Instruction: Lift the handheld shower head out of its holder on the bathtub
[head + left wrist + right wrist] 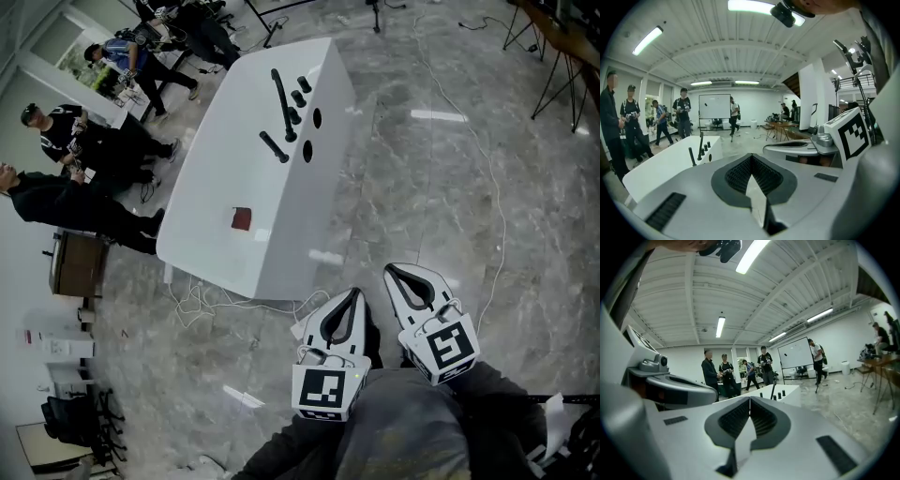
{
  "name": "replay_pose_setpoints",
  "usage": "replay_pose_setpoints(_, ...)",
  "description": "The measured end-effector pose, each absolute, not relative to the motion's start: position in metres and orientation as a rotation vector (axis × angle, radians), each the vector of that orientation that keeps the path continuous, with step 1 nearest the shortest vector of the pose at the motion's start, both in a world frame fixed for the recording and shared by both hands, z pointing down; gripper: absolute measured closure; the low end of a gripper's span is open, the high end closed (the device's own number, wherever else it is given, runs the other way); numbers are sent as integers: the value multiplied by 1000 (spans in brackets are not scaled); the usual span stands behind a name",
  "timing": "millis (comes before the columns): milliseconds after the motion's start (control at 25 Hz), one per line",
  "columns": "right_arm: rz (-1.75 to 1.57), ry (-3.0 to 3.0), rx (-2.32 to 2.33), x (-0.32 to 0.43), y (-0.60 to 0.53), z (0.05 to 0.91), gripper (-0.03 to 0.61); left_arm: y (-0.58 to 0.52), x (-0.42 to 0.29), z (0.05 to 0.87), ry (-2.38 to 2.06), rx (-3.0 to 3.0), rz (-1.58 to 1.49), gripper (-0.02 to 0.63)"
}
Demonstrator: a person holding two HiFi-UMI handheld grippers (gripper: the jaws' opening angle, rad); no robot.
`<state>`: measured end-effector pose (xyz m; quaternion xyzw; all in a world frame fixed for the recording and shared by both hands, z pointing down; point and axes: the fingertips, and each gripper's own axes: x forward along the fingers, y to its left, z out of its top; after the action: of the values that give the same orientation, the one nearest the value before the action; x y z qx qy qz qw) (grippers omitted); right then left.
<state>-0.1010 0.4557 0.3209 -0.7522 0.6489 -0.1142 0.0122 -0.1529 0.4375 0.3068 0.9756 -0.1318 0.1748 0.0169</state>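
Head view shows a bathtub [211, 187] on marbled floor [422, 187], shower head [281, 103] near its far edge, left gripper [352, 294] and right gripper [390, 271] clenched empty.

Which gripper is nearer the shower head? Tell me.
Left, narrowly. The left gripper hangs beyond the bathtub, far from the shower head; the right gripper is further aside.

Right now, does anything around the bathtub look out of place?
Nothing looks damaged. Only a dark red patch on top of the white bathtub, nearer you than the handheld shower head, and loose cables at its foot stand out.
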Motion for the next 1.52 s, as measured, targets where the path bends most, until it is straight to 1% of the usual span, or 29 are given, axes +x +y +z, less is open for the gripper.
replay_pose_setpoints(280,-314,2058,-2389,-92,394,315,575,370,-138,303,-402,3019,420,611)
replay_pose_setpoints(600,-308,2099,-2397,-88,304,317,575,278,-123,304,-389,3011,353,611)
replay_pose_setpoints(960,-241,2101,-2445,-70,242,303,575,217,-101,297,-341,3006,278,611)
replay_pose_setpoints(1360,-289,2091,-2435,-27,200,310,575,177,-62,309,-345,2984,342,611)
replay_pose_setpoints(1520,-301,2118,-2387,1,180,319,575,158,-34,318,-397,2978,373,611)
